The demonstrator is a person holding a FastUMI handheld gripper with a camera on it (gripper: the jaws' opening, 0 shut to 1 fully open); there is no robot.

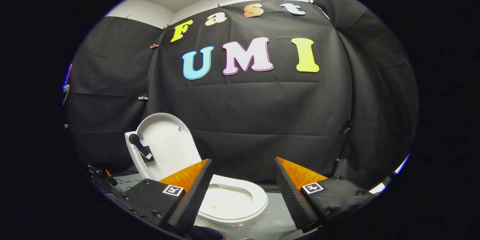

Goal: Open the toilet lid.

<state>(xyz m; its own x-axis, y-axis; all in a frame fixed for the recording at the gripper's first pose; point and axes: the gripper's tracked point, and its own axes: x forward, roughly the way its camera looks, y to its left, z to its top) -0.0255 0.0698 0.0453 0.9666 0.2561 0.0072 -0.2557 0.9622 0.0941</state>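
Toilet lid (165,146) stands raised, tilted back and leaning away from the bowl, its pale inner face turned toward me. It rises beyond my left finger, against the dark cloth wall (262,120) that hangs behind everything.

Below the lid sits the white toilet (258,204), its oval seat lying flat on the bowl with the opening showing. The seat lies just ahead of my fingers and partly between them, with my left finger covering its near left part.

My gripper (243,191) is spread wide, its two fingers well apart and pinching nothing; neither one touches the lid or the seat. A small square marker (173,190) sits on the body behind the left finger, and a matching marker (312,188) sits behind the right one.

A dark handle-like piece (139,145) sticks out from the left edge of the raised lid, its rounded end pointing up and away. It is fixed near the lid's rim, well clear of my fingers.

Pale floor (273,225) shows beside the bowl, between my fingers.
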